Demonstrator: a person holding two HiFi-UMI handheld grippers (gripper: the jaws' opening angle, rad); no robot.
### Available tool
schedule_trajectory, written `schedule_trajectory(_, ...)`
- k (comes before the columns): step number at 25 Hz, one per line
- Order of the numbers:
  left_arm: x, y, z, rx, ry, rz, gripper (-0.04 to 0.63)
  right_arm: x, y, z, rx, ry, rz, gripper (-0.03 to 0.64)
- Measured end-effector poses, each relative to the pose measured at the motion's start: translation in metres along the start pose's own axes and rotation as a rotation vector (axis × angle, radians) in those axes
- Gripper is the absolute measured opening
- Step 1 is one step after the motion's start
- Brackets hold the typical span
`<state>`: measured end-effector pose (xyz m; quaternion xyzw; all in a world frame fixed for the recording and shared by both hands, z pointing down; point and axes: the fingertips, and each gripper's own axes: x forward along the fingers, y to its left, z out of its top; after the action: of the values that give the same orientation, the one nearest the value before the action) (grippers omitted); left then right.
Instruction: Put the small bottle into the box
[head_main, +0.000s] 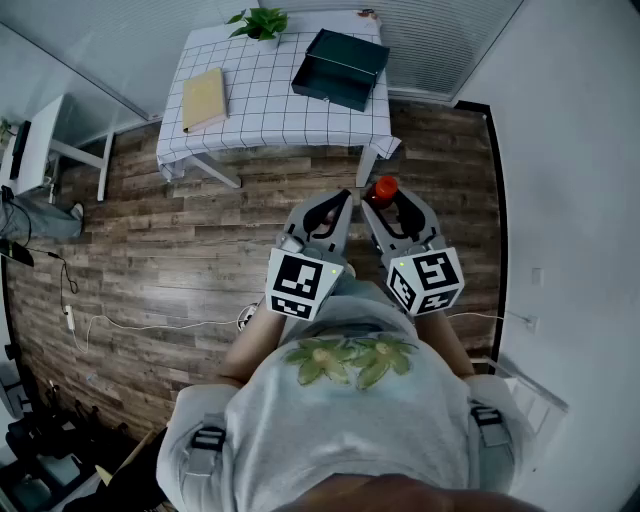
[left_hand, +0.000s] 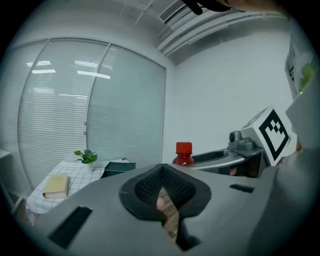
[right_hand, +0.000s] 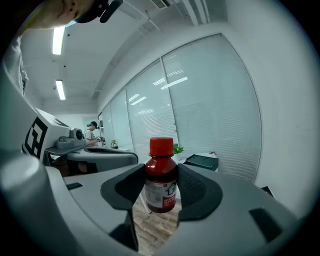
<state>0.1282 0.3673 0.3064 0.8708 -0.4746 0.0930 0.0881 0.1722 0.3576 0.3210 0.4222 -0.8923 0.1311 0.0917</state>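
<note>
The right claw (right_hand: 160, 189), clamped on the upright red-capped small bottle (right_hand: 161, 176), has the dark green open box (head_main: 340, 68) far ahead, slightly left.

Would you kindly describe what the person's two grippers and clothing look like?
Both the left gripper and right gripper have grey moulded bodies tapering to two jaws lined with black ribbed pads. Each carries a white cube printed with black square markers. The person wears a pale shirt with a green leaf print.
</note>
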Motion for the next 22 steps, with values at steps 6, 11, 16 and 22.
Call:
schedule_trajectory(6,0.01,-0.002,-0.009,-0.016,0.01,0.033,0.008,-0.001,-0.003,-0.006,-0.011,-0.012,0.041,0.204)
schedule_trajectory(11,0.013,-0.006,-0.018,-0.023,0.034,0.052,0.008,-0.003,-0.008,-0.008,0.003,-0.017,0.066,0.204)
schedule_trajectory(16,0.017,0.001,-0.021,-0.04,0.049,0.078,0.008,0.001,-0.017,-0.004,-0.002,-0.022,0.074,0.204)
schedule_trajectory(22,0.028,0.008,-0.022,-0.047,0.062,0.073,0.008,0.007,-0.03,-0.006,0.013,-0.022,0.062,0.204)
